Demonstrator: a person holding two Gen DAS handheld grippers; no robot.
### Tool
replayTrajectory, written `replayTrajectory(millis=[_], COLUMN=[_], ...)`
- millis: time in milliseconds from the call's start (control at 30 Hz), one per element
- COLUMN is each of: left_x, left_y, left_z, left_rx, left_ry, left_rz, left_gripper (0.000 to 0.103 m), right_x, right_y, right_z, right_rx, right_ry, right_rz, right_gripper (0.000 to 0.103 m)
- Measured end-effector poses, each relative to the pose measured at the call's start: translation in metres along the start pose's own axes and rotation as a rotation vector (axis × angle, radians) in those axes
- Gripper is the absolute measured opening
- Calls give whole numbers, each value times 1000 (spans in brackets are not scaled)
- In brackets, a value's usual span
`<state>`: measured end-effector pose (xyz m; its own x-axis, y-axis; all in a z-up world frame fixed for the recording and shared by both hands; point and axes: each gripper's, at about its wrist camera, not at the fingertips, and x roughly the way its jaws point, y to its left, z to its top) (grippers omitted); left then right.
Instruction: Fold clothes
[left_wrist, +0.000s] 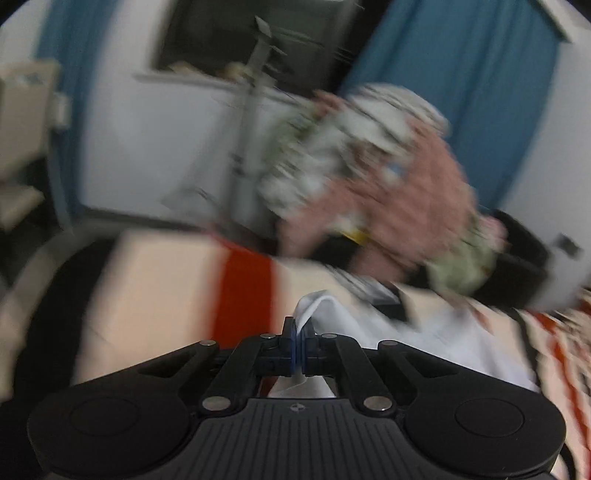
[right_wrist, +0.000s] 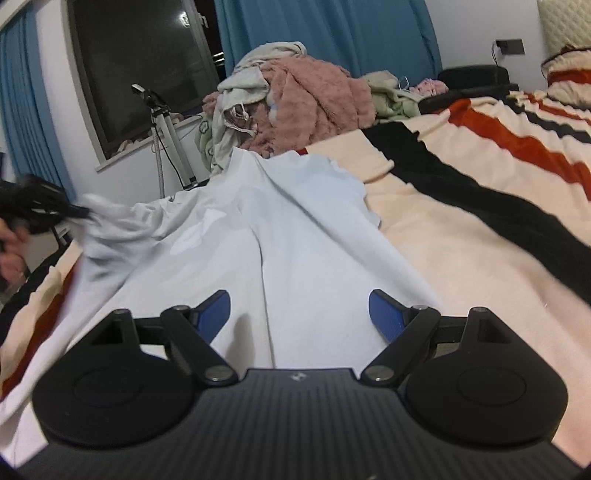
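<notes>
the white garment (right_wrist: 280, 236) is lying spread on the striped bed (right_wrist: 461, 206), its far end reaching toward the pile of clothes (right_wrist: 295, 107) heaped at the bed's far edge. the left gripper (left_wrist: 300, 345) is pinching a fold of the white garment, its fingers (left_wrist: 293, 343) pressed together on the cloth; in the right wrist view it is lifting the garment's left corner off the bed beside a hand (right_wrist: 11, 254). the right gripper (right_wrist: 300, 314) is hovering over the near end of the garment, its blue fingers (right_wrist: 386, 314) spread wide with nothing between them. a tripod (right_wrist: 166, 144) is standing beyond the bed, under the dark window (right_wrist: 144, 62).
</notes>
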<state>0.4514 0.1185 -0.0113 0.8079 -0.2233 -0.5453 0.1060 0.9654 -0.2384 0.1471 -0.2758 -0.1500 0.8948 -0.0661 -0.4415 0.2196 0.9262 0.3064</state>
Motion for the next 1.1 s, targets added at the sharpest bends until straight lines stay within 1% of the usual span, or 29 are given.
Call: replayTrajectory(millis=[33,100,133,200,233,267,333,400,433,467,533,567,633,733,767,833,900,933,967,1033,1100], left_x=[1,9,16,18,14,10,-1,-20,-30,-40,-61,-69,-77,-65,-59,-48,-38,-33,-29,-20,-17], left_y=[18,50,67,97,108,119,136,145,150,151,152,153,150,148,147,142,135,129,123,111,99], left_z=[18,40,44,39,32,25,6,-20,-34,-48,-77,-91,-118,-136,-137,-133,-126,-119,-112,-98,-83], left_rx=[0,-9,-25,-73,-111,-149,-212,-274,-306,-338,-402,-435,-513,-622,-642,-667,-698,-664,-627,-551,-411], left_ry=[-20,-15,3,8,4,0,7,23,31,36,44,45,69,86,83,51,3,-6,-14,-30,-17], left_rz=[61,169,224,281,269,254,219,167,141,105,31,-3,-52,-83,-82,-46,-3,10,23,48,118], left_gripper=[2,3,4,6,12,21,32,39,48,53,55,58,62,64,68,71,71,67,43,7,6], right_x=[2,6,8,10,11,11,12,11,11,11,9,8,6,3,2,1,1,0,1,3,5], right_y=[2,7,9,13,14,14,14,13,13,12,11,11,9,9,9,10,10,11,11,12,12], right_z=[-1,-4,-5,-7,-7,-7,-8,-8,-8,-8,-8,-7,-7,-7,-7,-7,-7,-7,-7,-8,-8], right_rx=[-12,-37,-49,-72,-78,-79,-78,-76,-74,-71,-65,-60,-52,-45,-45,-49,-54,-56,-59,-65,-69], right_ry=[5,14,16,20,21,22,25,23,22,22,21,21,21,24,25,26,26,26,28,32,35], right_rz=[-5,-11,-12,-14,-16,-17,-19,-15,-14,-12,-9,-7,-3,6,9,10,11,11,11,8,7], right_gripper=[83,83,83,83,83,83,83,83,83,83,83,83,83,83,83,83,83,83,83,83,83])
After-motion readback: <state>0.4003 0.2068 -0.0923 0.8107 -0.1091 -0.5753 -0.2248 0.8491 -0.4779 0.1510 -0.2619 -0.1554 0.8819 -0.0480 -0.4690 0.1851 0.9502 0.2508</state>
